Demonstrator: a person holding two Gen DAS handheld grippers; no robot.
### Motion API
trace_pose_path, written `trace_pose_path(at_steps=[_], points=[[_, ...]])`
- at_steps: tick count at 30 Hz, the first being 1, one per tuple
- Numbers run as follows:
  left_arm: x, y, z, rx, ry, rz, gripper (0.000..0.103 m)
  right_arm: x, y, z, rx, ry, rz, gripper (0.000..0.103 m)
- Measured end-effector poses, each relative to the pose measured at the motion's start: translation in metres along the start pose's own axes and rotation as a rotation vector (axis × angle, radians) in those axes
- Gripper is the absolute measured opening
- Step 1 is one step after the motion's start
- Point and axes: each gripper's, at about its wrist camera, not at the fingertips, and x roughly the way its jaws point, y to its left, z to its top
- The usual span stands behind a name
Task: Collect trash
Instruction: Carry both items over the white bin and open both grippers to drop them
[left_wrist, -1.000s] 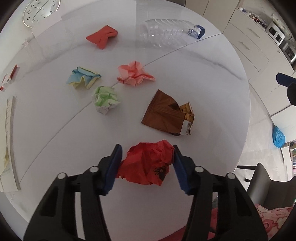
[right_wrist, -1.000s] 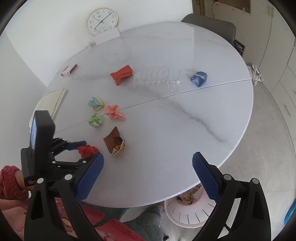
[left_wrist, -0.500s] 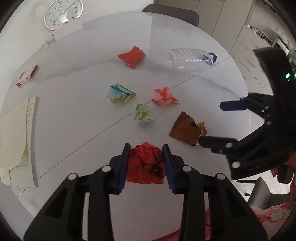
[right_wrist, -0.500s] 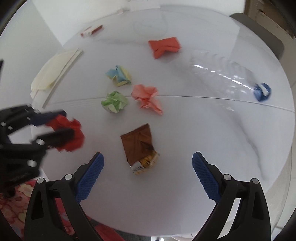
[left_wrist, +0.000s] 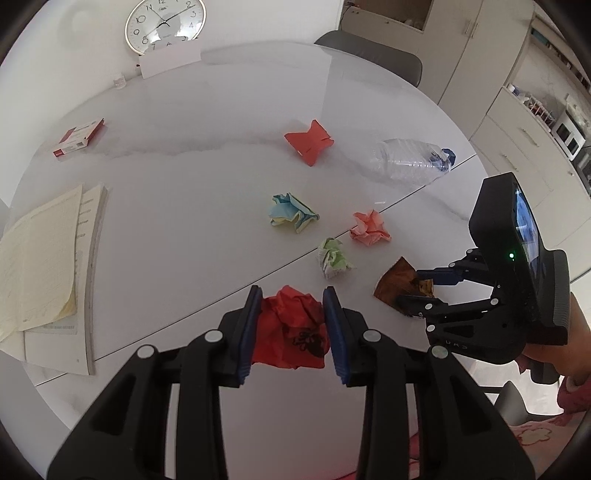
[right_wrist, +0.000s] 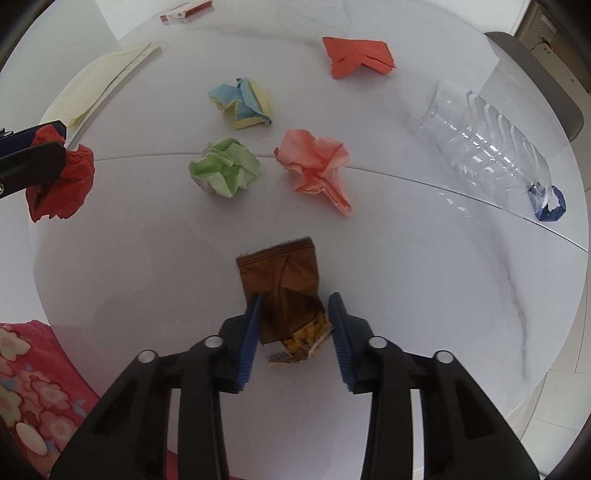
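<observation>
While the crumpled red plastic bag (left_wrist: 291, 328) sits clamped between your left gripper's (left_wrist: 291, 325) blue pads, lifted above the white round table (left_wrist: 184, 206), your right gripper (right_wrist: 294, 325) brackets the brown snack wrapper (right_wrist: 284, 288), jaws narrowly parted, contact unclear.

This is a home dining area. A round white marble-look counter (left_wrist: 207, 177) stands against a plain wall with a wall clock (left_wrist: 165, 23) propped behind it. A grey upholstered chair (left_wrist: 373, 62) is pulled up opposite, and cream cabinets with drawers (left_wrist: 517, 122) line the side.
</observation>
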Motion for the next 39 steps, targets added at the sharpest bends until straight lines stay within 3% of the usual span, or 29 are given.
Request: trace_pose_path(at_steps=[6,12,17,22,28,35,36,37,39], points=[[0.003,-0.002,0.01,0.026,-0.01,-0.027,0.032,-0.009,-0.01,0.0,0.074,-0.023,0.032,0.028],[0.002,-0.016,0.02,0.066,-0.015,-0.065,0.032,-0.058,-0.05,-0.022,0.237,-0.123,0.085,0.028],[0.0,-0.044,0.028,0.129,-0.013,-0.111,0.032,-0.104,-0.095,-0.074,0.41,-0.208,0.061,0.028],[-0.002,-0.087,0.034,0.216,-0.011,-0.167,0.032,-0.123,-0.138,-0.144,0.591,-0.23,-0.014,0.028],[-0.007,-0.135,0.034,0.308,-0.017,-0.208,0.032,-0.09,-0.168,-0.216,0.769,-0.152,-0.042,0.028],[-0.012,-0.181,0.026,0.381,-0.014,-0.229,0.032,-0.021,-0.179,-0.262,0.843,-0.029,0.005,0.03],[-0.013,-0.187,0.024,0.391,-0.012,-0.229,0.032,-0.014,-0.18,-0.264,0.844,-0.019,0.01,0.042],[-0.013,-0.194,0.022,0.404,-0.011,-0.228,0.033,-0.006,-0.181,-0.266,0.845,-0.003,0.022,0.064],[-0.015,-0.205,0.018,0.425,-0.006,-0.232,0.032,0.005,-0.181,-0.269,0.841,0.025,0.005,0.078]])
